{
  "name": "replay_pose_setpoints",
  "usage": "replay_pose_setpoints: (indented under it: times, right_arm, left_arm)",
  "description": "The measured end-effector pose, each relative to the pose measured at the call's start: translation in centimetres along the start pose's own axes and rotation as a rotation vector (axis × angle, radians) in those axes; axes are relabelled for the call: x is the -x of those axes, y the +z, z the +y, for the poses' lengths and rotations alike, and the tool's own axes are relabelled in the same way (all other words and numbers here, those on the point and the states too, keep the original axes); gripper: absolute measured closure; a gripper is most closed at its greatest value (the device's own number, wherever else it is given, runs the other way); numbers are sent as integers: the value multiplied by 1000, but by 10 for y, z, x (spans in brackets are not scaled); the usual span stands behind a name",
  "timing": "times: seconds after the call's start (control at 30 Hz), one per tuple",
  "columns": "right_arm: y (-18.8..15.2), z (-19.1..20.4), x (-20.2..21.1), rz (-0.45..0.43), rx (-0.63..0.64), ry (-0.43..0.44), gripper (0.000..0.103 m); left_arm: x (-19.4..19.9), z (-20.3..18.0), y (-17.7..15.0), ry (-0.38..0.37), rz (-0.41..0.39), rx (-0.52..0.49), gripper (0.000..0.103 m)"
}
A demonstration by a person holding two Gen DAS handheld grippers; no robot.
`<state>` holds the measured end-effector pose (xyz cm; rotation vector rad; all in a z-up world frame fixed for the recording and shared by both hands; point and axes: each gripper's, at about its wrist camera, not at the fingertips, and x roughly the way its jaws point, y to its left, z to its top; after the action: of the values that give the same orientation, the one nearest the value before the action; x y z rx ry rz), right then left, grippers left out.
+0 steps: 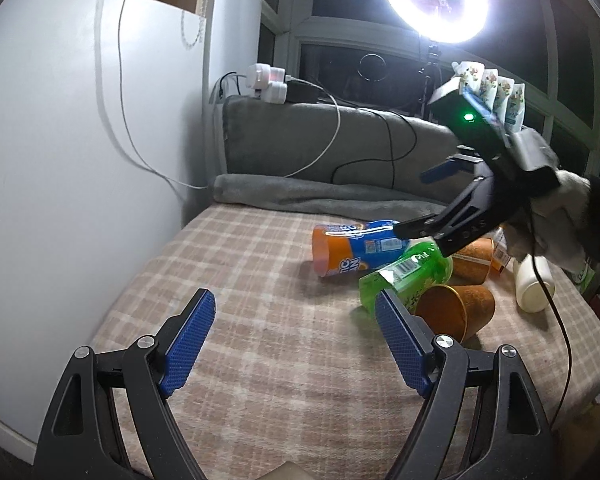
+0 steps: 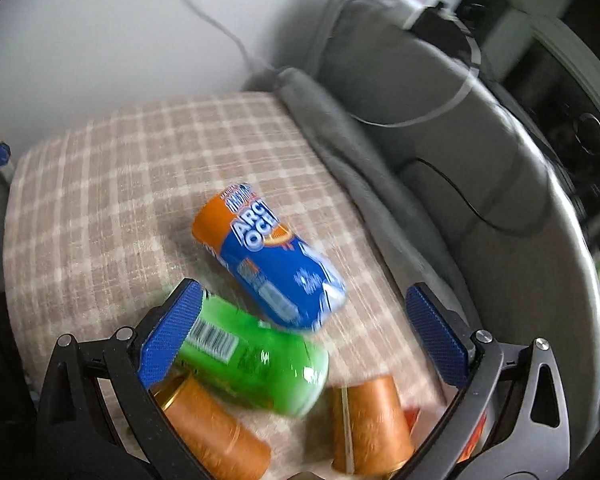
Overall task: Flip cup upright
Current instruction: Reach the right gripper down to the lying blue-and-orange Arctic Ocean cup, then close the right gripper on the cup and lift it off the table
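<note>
Right gripper hovers, jaws spread wide, empty, over toppled cups on plaid bed — green cup at 6 o'clock, blue-orange cup beyond at 12. Left gripper waits low, jaws released — likely sparing room for pickup.

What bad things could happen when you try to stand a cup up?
The cups lie crowded together: grabbing the green cup could roll the blue-and-orange cup or bump the brown cup beside it. The right tool is open above the pile. The plaid cloth looks soft, so an upright cup might tip.
</note>
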<state>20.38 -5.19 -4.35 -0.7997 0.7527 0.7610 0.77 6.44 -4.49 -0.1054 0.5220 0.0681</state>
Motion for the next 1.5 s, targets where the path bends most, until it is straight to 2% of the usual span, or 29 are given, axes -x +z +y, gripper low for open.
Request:
replay_pose_setpoints:
  times: [0.33, 0.6, 0.67, 0.77, 0.83, 1.13, 1.5]
  right_arm:
    - [24, 13, -50, 120, 186, 65, 0]
    - [32, 17, -79, 166, 249, 92, 0]
    - [32, 19, -83, 169, 259, 103, 4]
    - [31, 21, -91, 184, 270, 115, 14]
    - [31, 20, -93, 189, 264, 134, 25]
    - [42, -2, -107, 145, 214, 95, 39]
    - [80, -48, -84, -39, -11, 53, 44]
  left_arm:
    - [-9, 19, 1, 14, 18, 49, 21]
    - [-16, 30, 1, 27, 24, 73, 21]
    - [-18, 33, 1, 33, 26, 79, 21]
    - [-20, 35, 1, 38, 31, 88, 21]
    - [-21, 36, 1, 40, 33, 91, 21]
    - [-23, 36, 2, 41, 33, 91, 21]
    - [-14, 30, 3, 41, 15, 76, 21]
